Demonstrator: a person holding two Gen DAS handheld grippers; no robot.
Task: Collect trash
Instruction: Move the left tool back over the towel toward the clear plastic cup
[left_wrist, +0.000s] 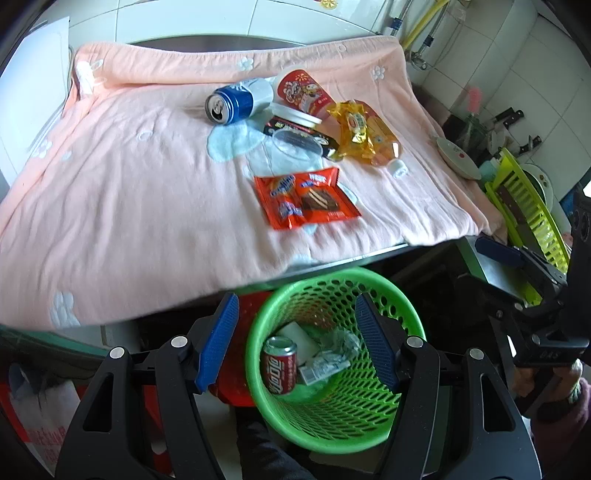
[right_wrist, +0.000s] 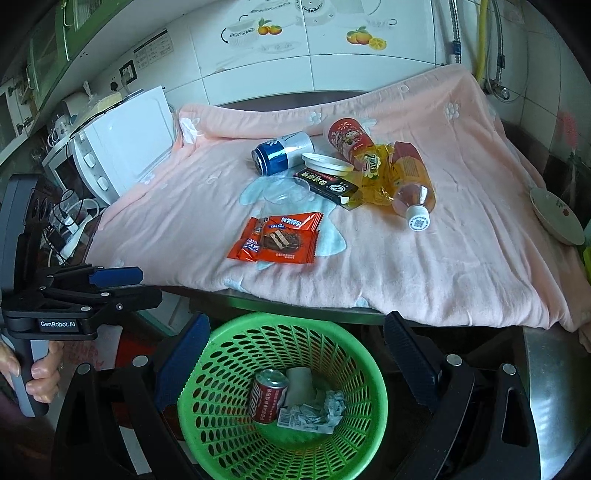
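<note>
Both tongs are hanging over the green basket (left_wrist: 334, 417) with nothing between their blue pads: the left tongs (left_wrist: 299, 339) are standing apart with the basket's mouth showing between them, and the right tongs (right_wrist: 295, 354) are likewise standing wide and empty. The basket, sitting below the front edge of the bench (right_wrist: 295, 306), is holding a red cola can (left_wrist: 280, 365) leaning against its wall, a white roll of paper (right_wrist: 300, 384) just behind the can, and crumpled wrappers (right_wrist: 314, 413) touching the can's base. On the bench a pink blanket (left_wrist: 129, 206) with pale flowers is lying spread out, and the remaining trash is resting on it: an orange snack wrapper (left_wrist: 306, 201) nearest the basket, a clear plastic cup (left_wrist: 295, 147) on its side, a black box (right_wrist: 327, 184), a blue can (left_wrist: 234, 101) on its side, a red paper cup (left_wrist: 301, 90) tipped over with a white lid (right_wrist: 327, 162) beside it, and a yellow wrapper (left_wrist: 356, 123) lying over a capped bottle (right_wrist: 415, 199). A white appliance (right_wrist: 122, 144) is standing at the blanket's left, a dish (right_wrist: 557, 218) and a green rack (left_wrist: 524, 206) at its right, and tiled walls with fruit decals are running behind.
</note>
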